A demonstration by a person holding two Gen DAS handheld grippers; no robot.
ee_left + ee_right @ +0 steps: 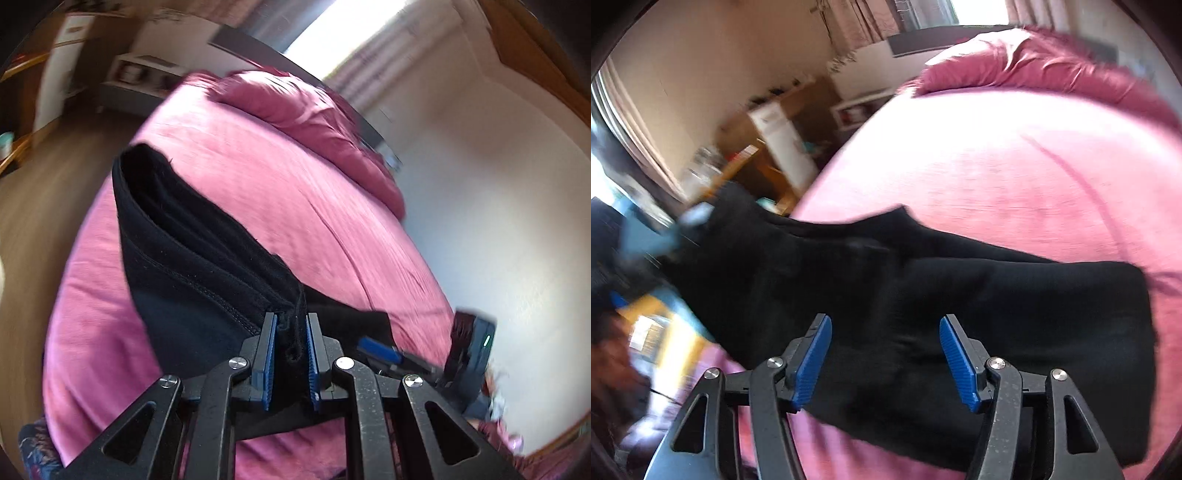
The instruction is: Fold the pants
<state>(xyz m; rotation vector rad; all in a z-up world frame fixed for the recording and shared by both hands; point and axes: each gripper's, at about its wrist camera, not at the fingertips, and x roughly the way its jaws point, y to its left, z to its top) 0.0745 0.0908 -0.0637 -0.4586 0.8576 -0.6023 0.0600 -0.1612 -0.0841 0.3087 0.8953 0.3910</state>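
Where the bed is seen from both wrist cameras, the scene is set out as follows.

Left gripper: the black two-finger left gripper with blue ribbed pads (291, 356) is clamped on a bunched edge of fabric, with its jaws drawn narrow around the cloth; a loose thread is seen hanging between the pads.

Garment: the black knitted fabric pants (192, 266) are pinched at one end and are stretched away from the camera in several stacked layers, with a stitched seam shown along the lower layer. In the right wrist view the same pants (960, 295) are spread as a broad dark band across the bed, reaching from the left of the frame to the right.

Right gripper: the black two-finger right gripper with blue ribbed pads (885, 360) is held above the pants with its jaws spread wide, and nothing is caught between them (contact with the cloth cannot be judged through the blur).

Surface: the pink-magenta cotton bedspread (280, 177) is covered partly by the pants; the rumpled pink duvet heap (295, 110) is piled at the far end.

Background: the wooden shelving unit (783, 122) is possibly stocked with small items, though the smear hides them.
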